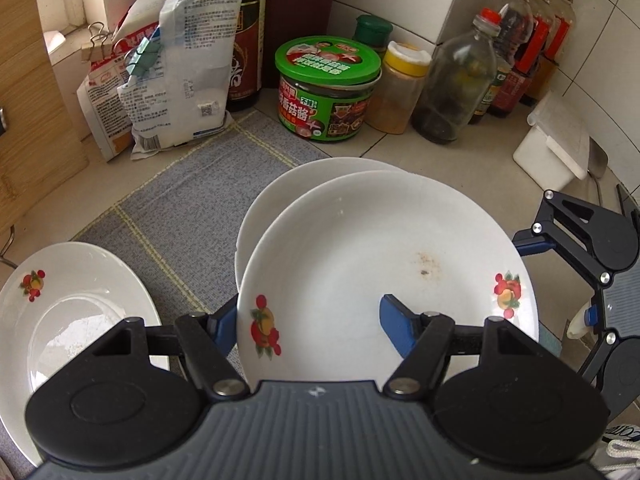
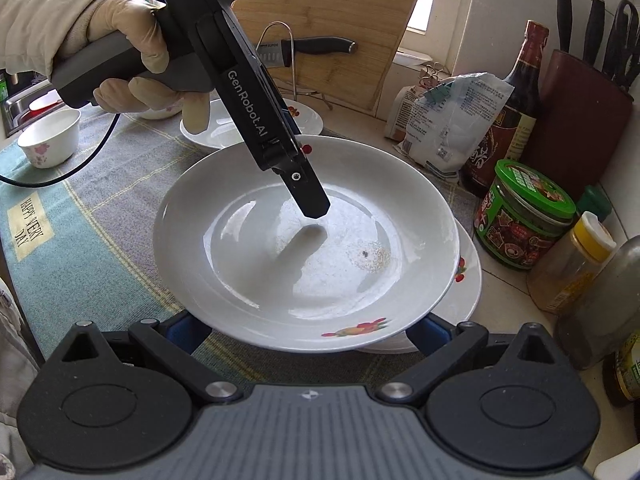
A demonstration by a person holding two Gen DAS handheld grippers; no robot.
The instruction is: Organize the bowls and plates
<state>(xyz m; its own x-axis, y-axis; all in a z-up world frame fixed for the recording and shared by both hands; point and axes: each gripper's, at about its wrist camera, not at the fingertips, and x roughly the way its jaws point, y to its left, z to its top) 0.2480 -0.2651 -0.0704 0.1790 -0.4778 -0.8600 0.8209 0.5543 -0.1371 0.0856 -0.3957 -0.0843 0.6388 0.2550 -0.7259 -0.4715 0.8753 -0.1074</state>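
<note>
Step in hand, as judged: stacking plates, with top plate (image 1: 360,264) carried low over second plate (image 1: 288,188) on the grey cloth mat (image 1: 180,200), near the jars at the wall. Left gripper (image 1: 308,326) pinching top plate through its rim, one finger inside the well, the other beneath and outside; gloved hand (image 2: 120,40) on its handle. Top plate offset from the one below, tilted slightly, not yet nested. Right gripper (image 2: 308,332) spread wide, fingertips hidden under the near rim of top plate; contact with either plate not determinable. Next move, judged: centre top plate over second plate, level it, lower until seated, then release and withdraw the lower finger without dragging the stack. Risk of rim chipping or sliding if released off-centre. Count: three plates, namely top plate, second plate and third plate (image 1: 72,304) lying apart on the mat. Two bowls seen: small flowered bowl (image 2: 50,138) and another bowl (image 2: 160,113), mostly hidden behind the hand.
</note>
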